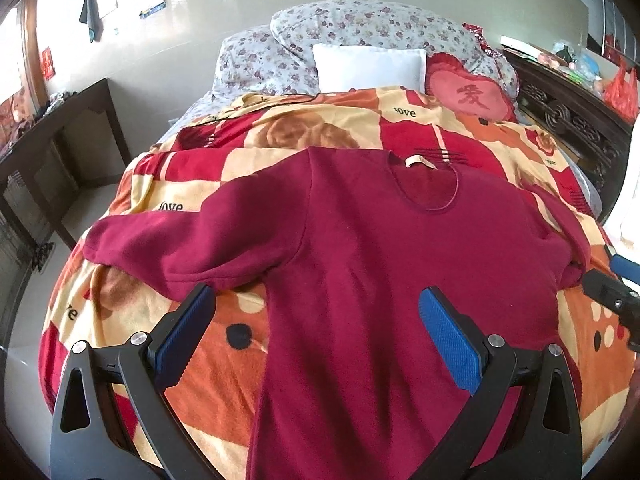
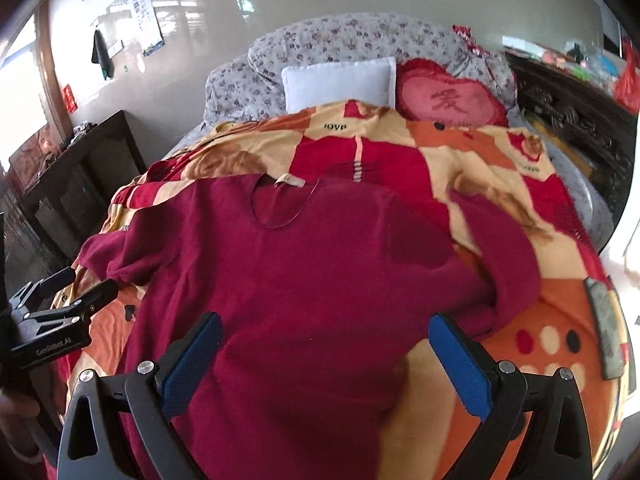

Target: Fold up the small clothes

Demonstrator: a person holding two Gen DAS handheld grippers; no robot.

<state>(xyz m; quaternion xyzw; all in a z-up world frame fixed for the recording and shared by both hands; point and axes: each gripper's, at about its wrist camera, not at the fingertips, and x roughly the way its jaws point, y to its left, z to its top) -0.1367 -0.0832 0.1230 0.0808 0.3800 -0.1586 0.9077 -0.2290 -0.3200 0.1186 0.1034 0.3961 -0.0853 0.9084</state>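
Sweater (image 1: 360, 280) first — a dark red knitted top spread face up on the bed, neckline toward the far pillows, hem toward the near edge, lying over a patterned blanket (image 1: 192, 184) of red, orange and cream. Starting at the left, its left sleeve (image 1: 160, 240) stretches out flat across the blanket, cuff near the bed's left side. The left gripper (image 1: 316, 312) hovers over the lower left of the body, fingers spread wide and holding nothing. Further right, the right gripper (image 2: 325, 340) hangs over the lower body too, fingers likewise wide apart and empty. The right sleeve (image 2: 508, 256) is bent and bunched near the armpit.

It looks soft, limp and fairly thick — light enough to lift by a pinch, likely to drape and sag instead of holding a crease. Sensible places to take hold, I'd judge, are the cuffs, the shoulder seams or the hem corners.

As for writing: the blanket repeats the word "love", the heart cushion (image 1: 472, 94) at the far right bears one Chinese character, and the left gripper's body in the right view reads "GenRobot.AI". The neck label (image 1: 424, 160) is too small to read.
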